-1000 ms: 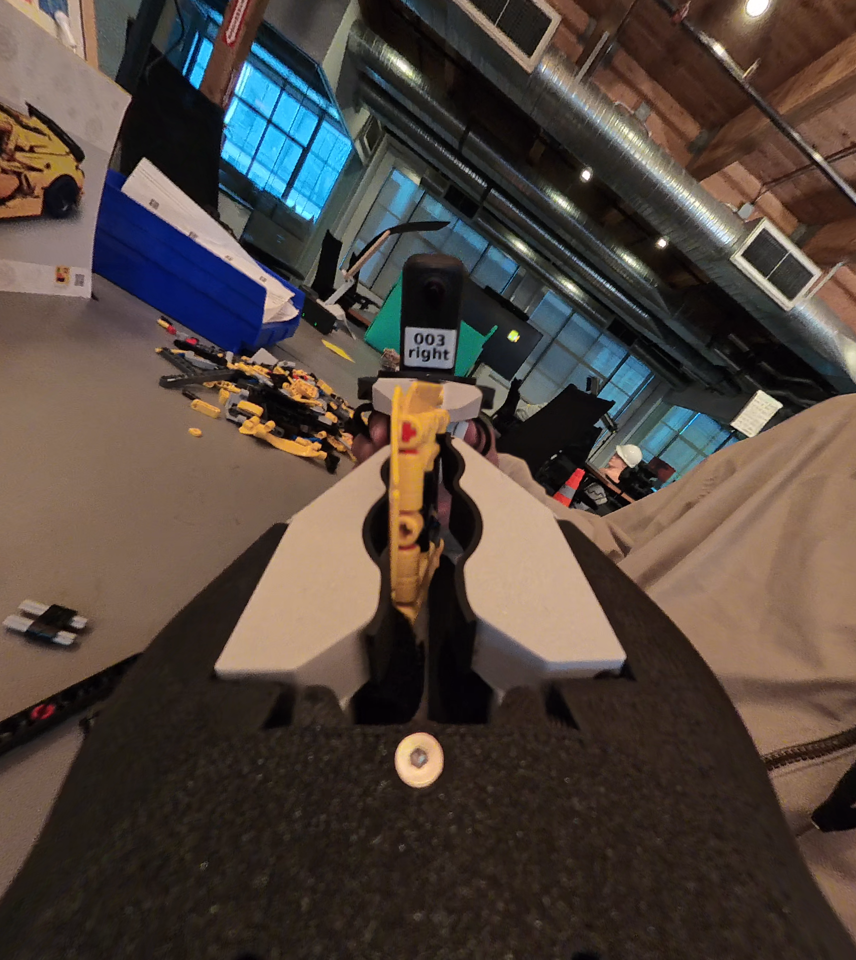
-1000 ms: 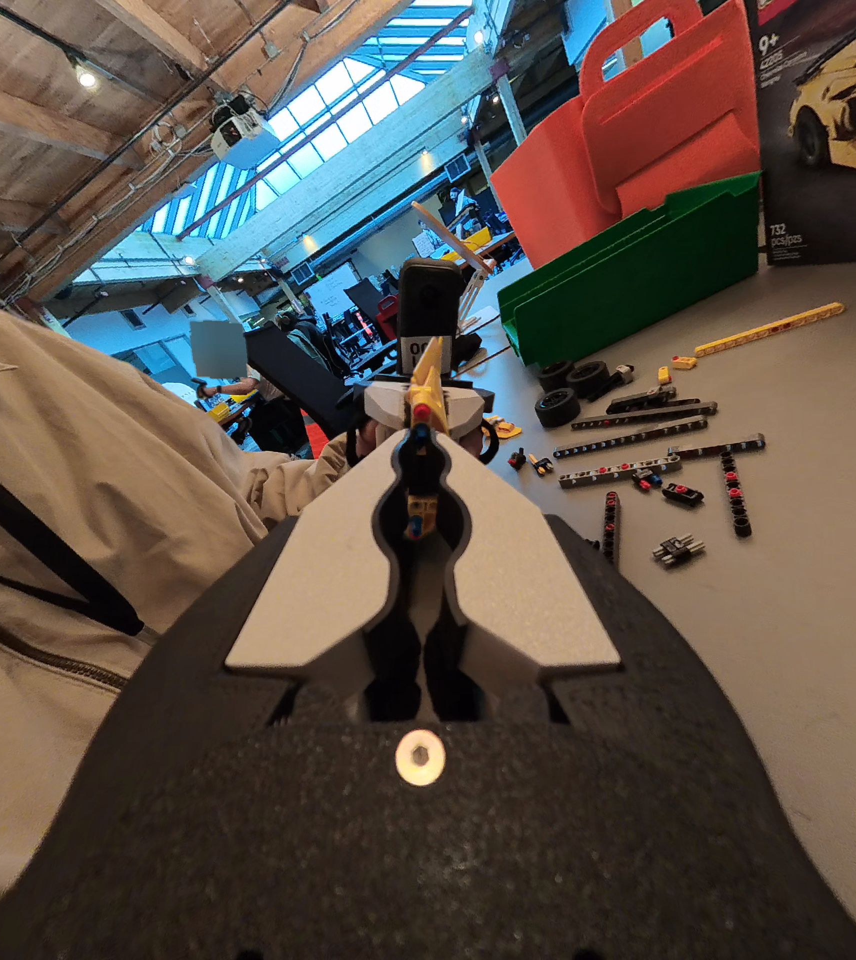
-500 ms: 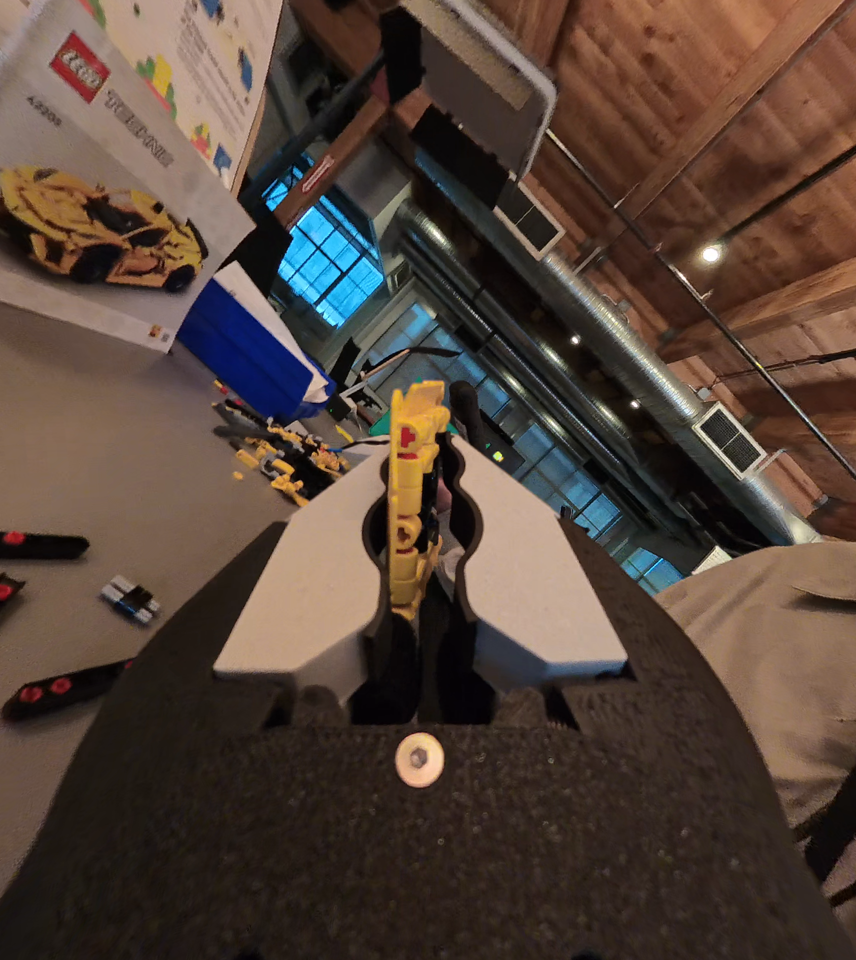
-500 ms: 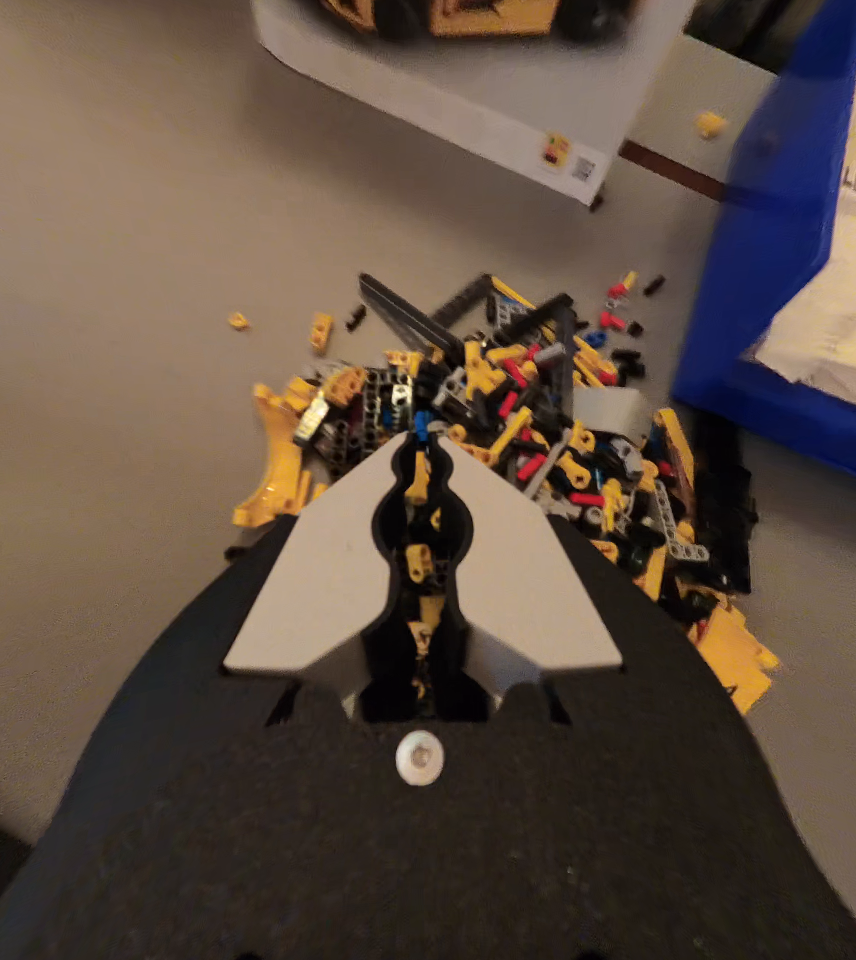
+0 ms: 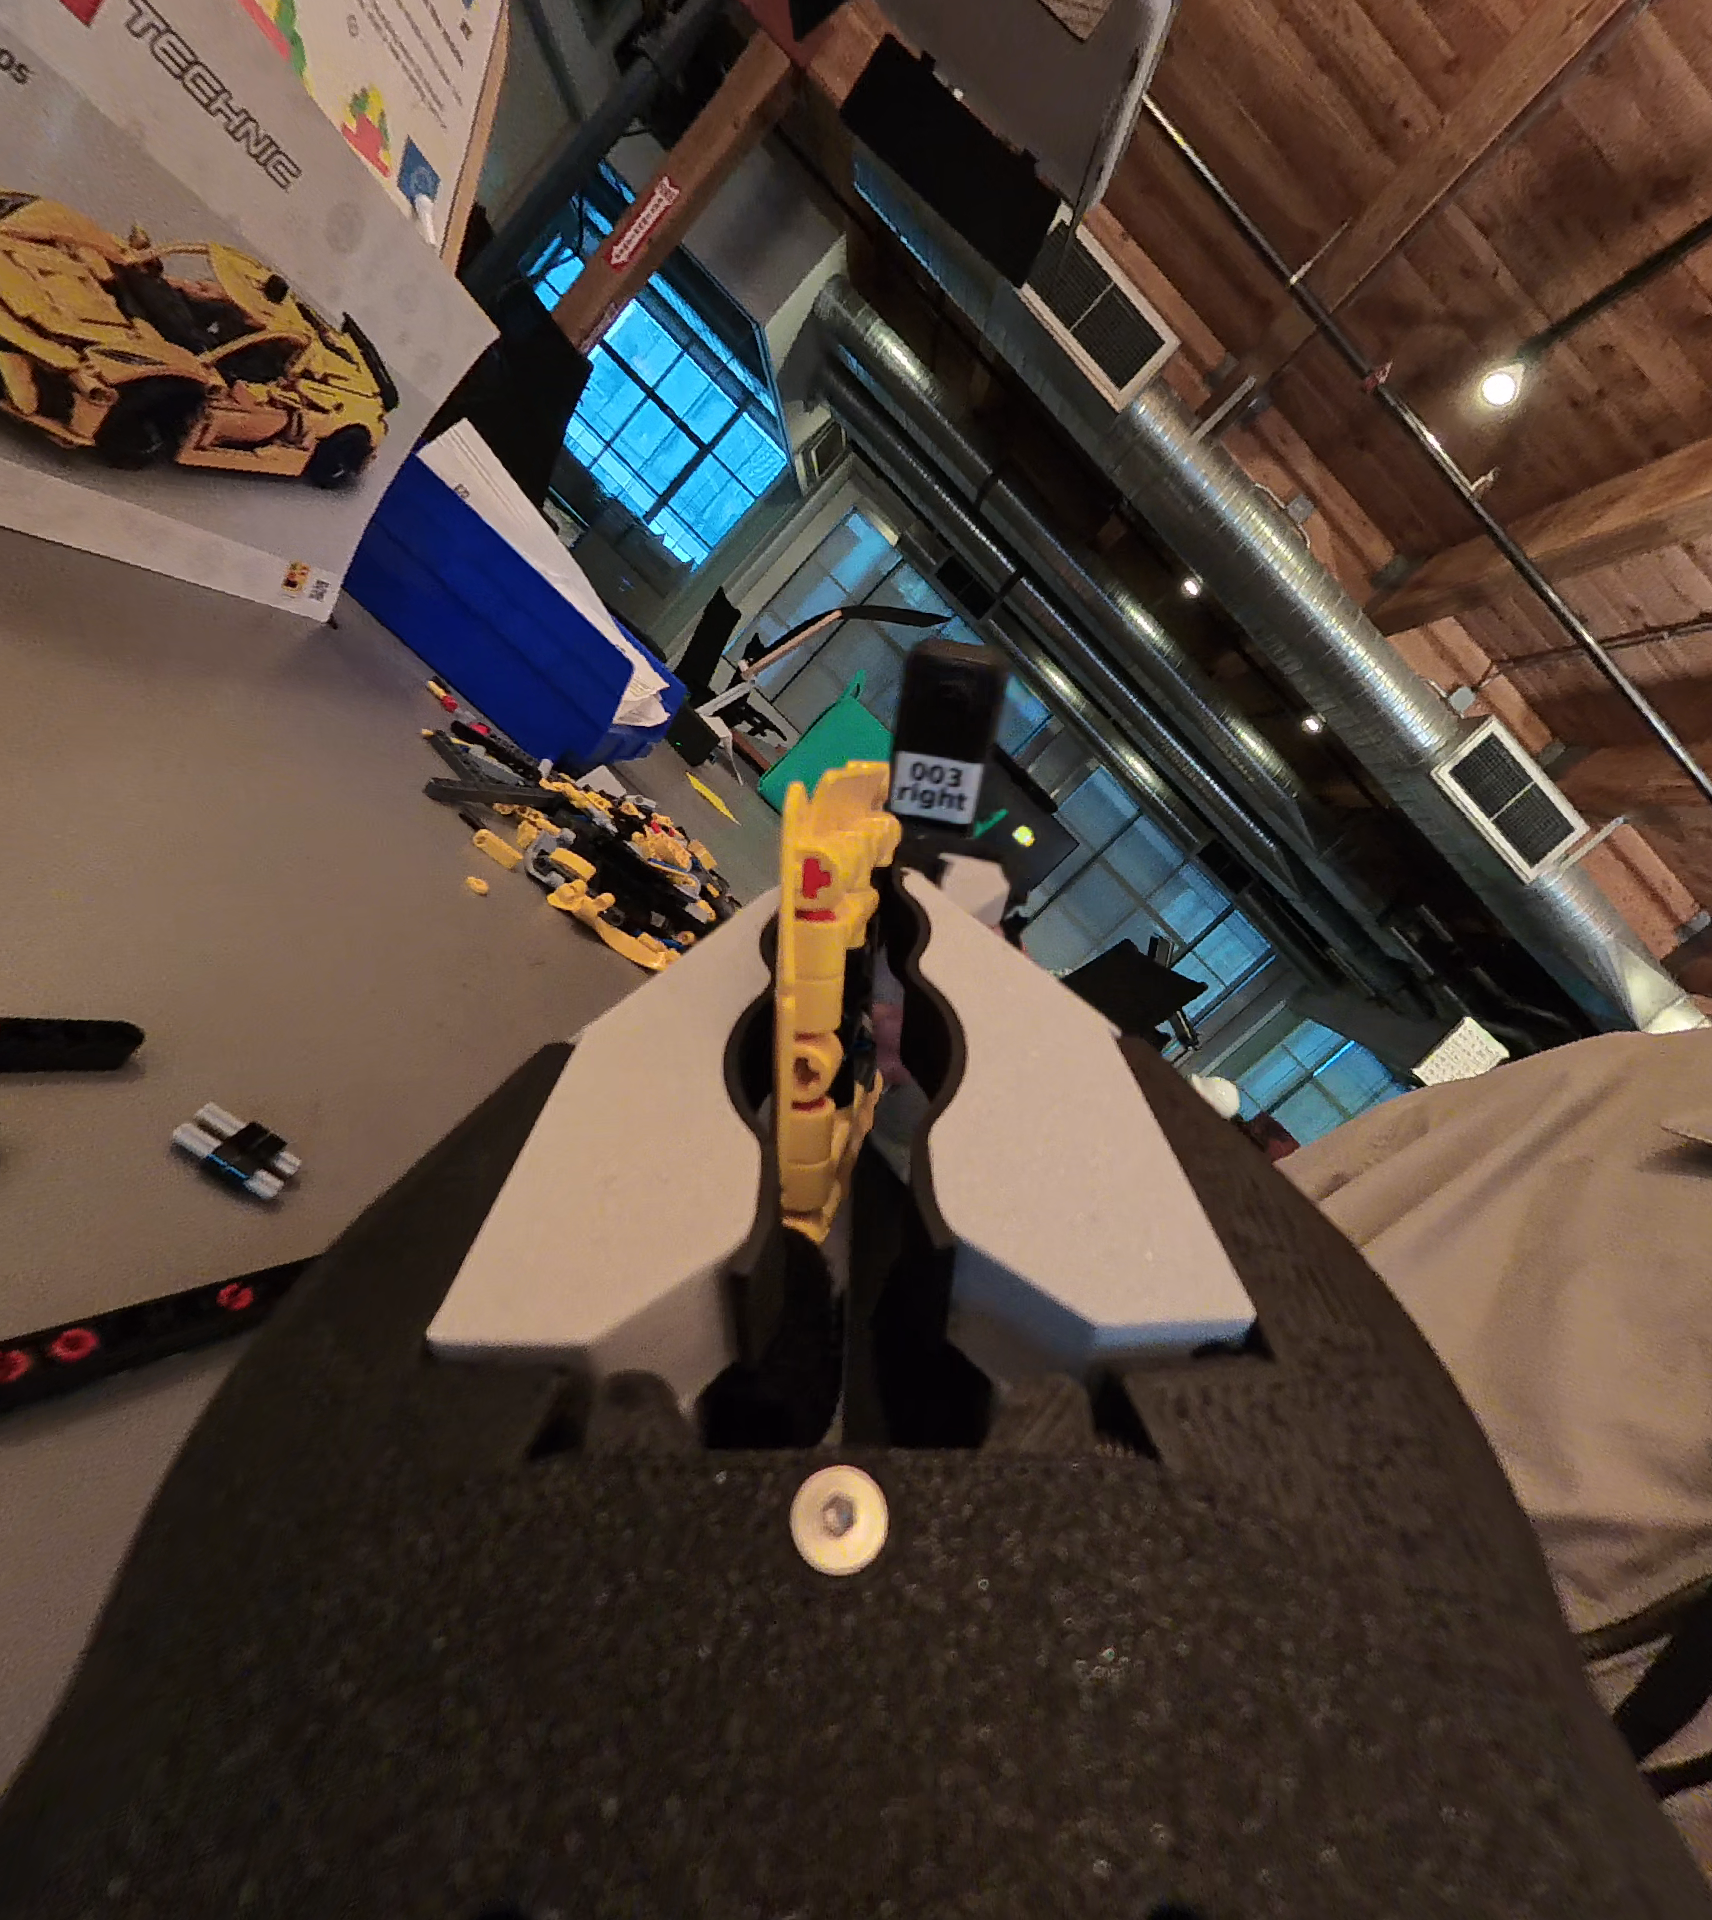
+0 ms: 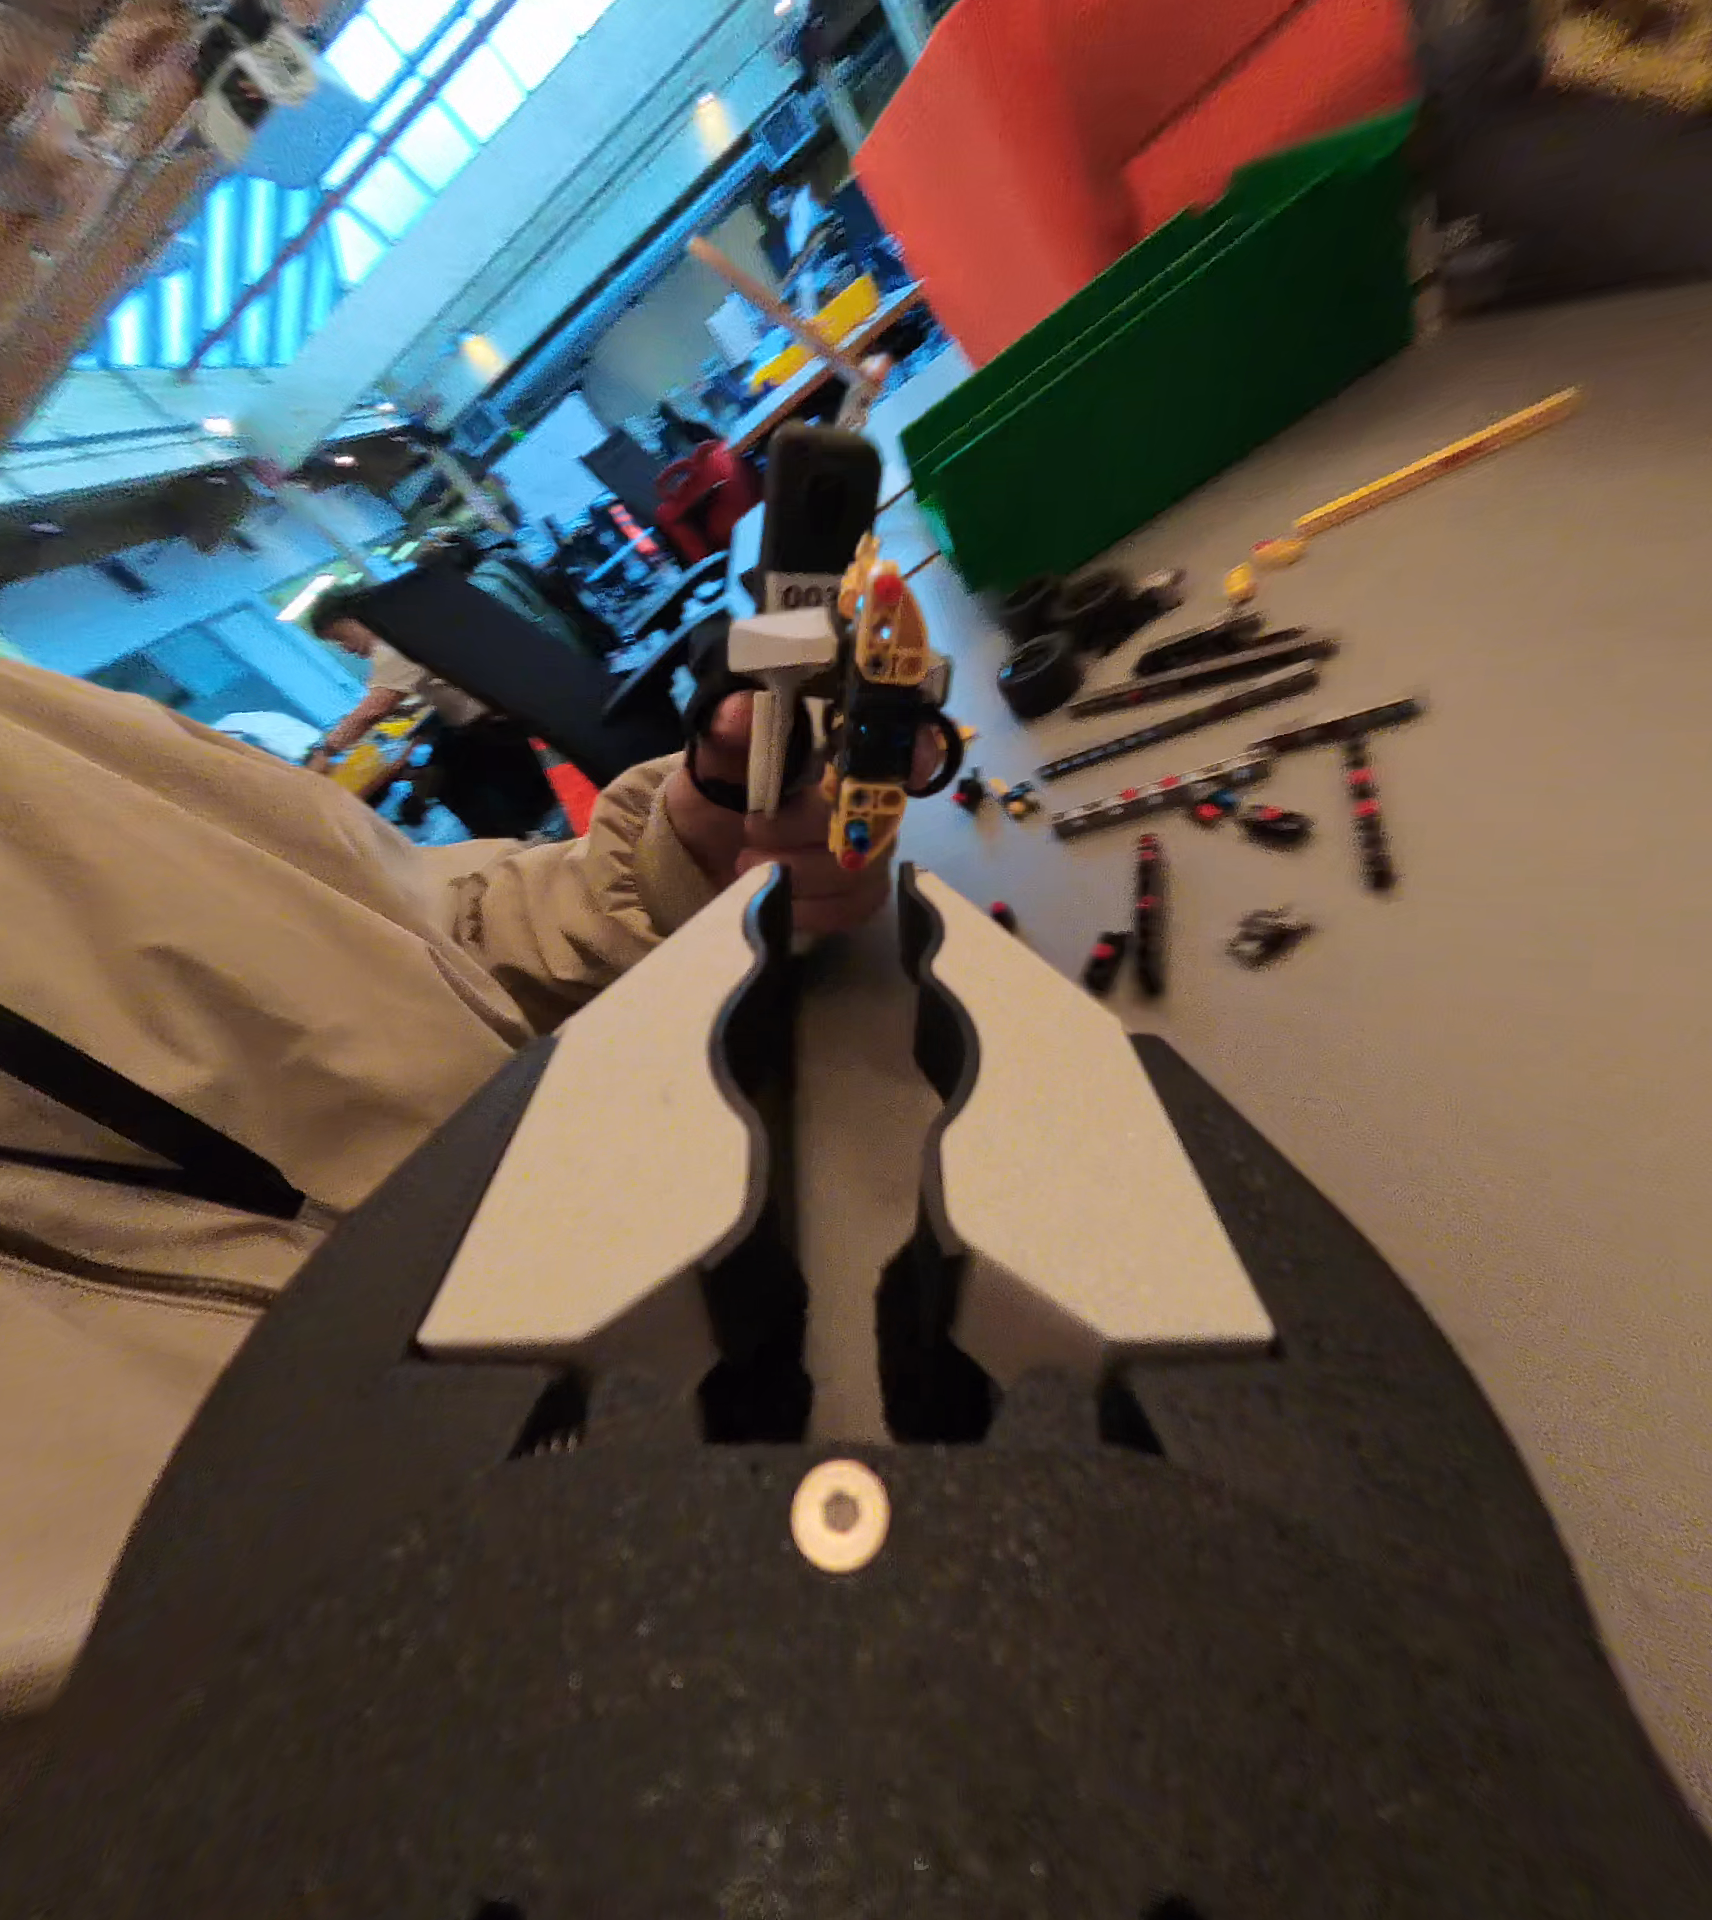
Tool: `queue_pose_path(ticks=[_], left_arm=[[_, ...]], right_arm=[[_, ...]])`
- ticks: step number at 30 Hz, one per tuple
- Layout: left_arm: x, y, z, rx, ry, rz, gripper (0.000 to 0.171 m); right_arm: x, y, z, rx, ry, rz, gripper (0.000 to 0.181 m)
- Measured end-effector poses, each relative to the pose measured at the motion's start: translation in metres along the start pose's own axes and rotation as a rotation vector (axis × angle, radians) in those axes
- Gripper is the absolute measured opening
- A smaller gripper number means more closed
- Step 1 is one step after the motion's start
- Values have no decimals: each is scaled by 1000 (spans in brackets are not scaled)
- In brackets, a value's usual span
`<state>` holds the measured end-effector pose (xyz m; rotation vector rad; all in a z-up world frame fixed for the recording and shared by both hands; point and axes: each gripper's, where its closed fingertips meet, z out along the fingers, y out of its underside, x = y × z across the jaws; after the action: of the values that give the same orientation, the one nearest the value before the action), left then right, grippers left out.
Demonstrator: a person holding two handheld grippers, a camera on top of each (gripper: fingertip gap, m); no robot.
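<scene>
A yellow brick piece (image 5: 821, 997) is clamped in the left claw (image 5: 836, 935). Its long side is lined up with the fingers, and its tip sticks out past them toward 12 o'clock. The right claw (image 6: 839, 883) is held apart with nothing inside it. In the right wrist view the same yellow piece is seen straight ahead at 12 o'clock, near the fingertips but not touching them, standing almost upright. A pile of loose bricks (image 5: 613, 862) is seen on the grey worktop (image 5: 156, 831) at 10 o'clock in the left wrist view. Black beams (image 6: 1195, 727) and wheels (image 6: 1039, 665) are spread at 2 o'clock in the right wrist view, with a green bin (image 6: 1174, 364) behind them.
</scene>
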<state>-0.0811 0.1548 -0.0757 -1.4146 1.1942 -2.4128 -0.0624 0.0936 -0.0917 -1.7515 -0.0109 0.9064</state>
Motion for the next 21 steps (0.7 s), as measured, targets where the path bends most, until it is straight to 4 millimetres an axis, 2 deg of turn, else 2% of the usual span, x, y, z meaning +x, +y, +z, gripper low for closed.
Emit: queue_pose_path(ticks=[2, 5, 15, 18, 21], left_arm=[[2, 1, 0, -2, 10, 0, 15], [4, 2, 1, -7, 18, 0, 15], [9, 6, 4, -24, 45, 1, 15], [6, 9, 4, -36, 11, 27, 15], [5, 17, 4, -87, 19, 4, 34]], right_arm=[[-1, 10, 26, 7, -47, 25, 13], [-2, 19, 39, -13, -60, 31, 13], [-10, 16, 42, 28, -92, 51, 4], [-8, 10, 35, 56, -74, 34, 4], [-5, 2, 26, 119, -101, 95, 3]])
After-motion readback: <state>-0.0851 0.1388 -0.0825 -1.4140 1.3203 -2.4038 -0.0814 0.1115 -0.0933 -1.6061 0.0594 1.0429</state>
